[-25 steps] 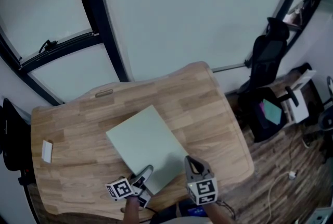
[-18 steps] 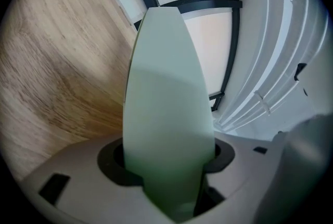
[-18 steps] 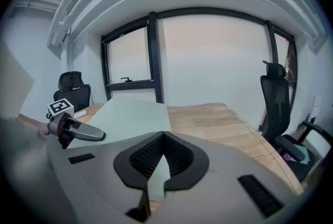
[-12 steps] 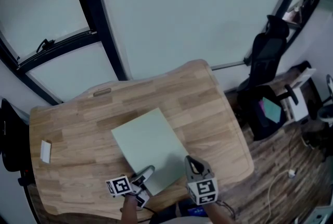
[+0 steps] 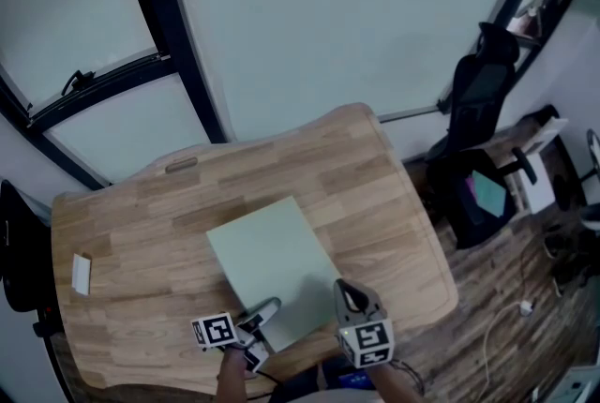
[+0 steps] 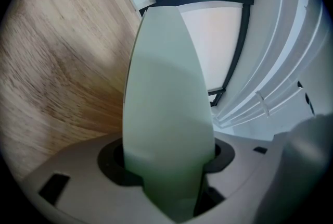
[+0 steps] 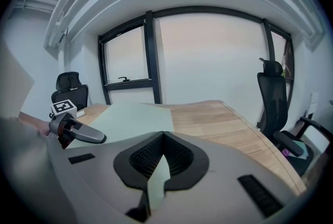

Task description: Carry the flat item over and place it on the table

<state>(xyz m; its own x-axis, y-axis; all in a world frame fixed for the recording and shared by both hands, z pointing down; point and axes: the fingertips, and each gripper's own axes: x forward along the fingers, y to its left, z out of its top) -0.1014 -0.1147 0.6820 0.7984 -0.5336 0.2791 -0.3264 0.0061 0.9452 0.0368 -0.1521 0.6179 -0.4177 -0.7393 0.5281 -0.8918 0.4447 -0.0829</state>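
Observation:
A pale green flat board [image 5: 272,265] hangs low over the wooden table [image 5: 394,195], tilted corner-on to me. My left gripper [image 5: 261,315] is shut on its near left corner. In the left gripper view the board [image 6: 166,103] runs edge-on out from between the jaws [image 6: 169,168]. My right gripper [image 5: 349,296] is shut on the near right edge, where the thin board [image 7: 132,116] is pinched between the ribbed pads [image 7: 158,163]. The right gripper view also catches the left gripper [image 7: 78,133] on the board's far side.
A small white item [image 5: 82,273] lies near the table's left edge, and a slot handle [image 5: 182,165] is at the far edge. Black office chairs [image 5: 478,101] stand to the right by the window wall, with another chair [image 5: 14,251] at the left. Cables lie on the floor at right.
The board and both grippers have shifted slightly to the right over the table. Both grips are unchanged.

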